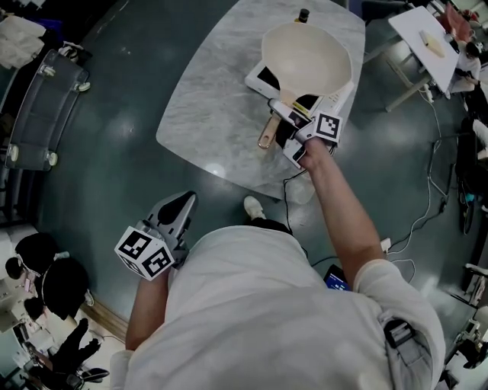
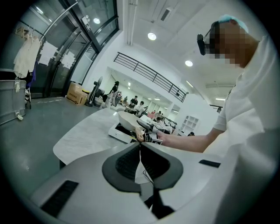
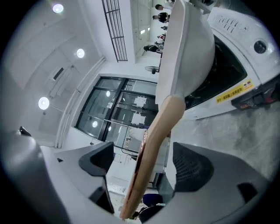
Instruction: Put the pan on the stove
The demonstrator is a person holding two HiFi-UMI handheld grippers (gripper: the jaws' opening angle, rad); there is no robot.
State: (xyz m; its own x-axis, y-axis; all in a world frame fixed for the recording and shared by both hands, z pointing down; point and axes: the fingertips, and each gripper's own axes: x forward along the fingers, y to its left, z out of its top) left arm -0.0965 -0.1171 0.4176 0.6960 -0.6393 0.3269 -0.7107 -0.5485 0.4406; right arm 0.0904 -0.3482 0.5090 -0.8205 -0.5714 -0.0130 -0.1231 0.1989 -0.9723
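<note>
A cream pan (image 1: 305, 57) sits on a white stove (image 1: 258, 76) at the far side of a marble table (image 1: 213, 114). Its wooden handle (image 1: 268, 133) points toward me. My right gripper (image 1: 288, 131) is at that handle. In the right gripper view the handle (image 3: 153, 148) runs between the jaws of the right gripper (image 3: 146, 164), which stand open with gaps on both sides. The pan (image 3: 188, 48) rests over the stove (image 3: 245, 65). My left gripper (image 1: 179, 209) hangs low beside my hip, away from the table. In its own view the left gripper (image 2: 140, 153) is shut and empty.
A dark bottle (image 1: 303, 14) stands at the table's far edge behind the pan. A glass cart (image 1: 38, 107) is at the left. Another white table (image 1: 431, 38) is at the top right. Cables (image 1: 427, 213) trail over the floor on the right.
</note>
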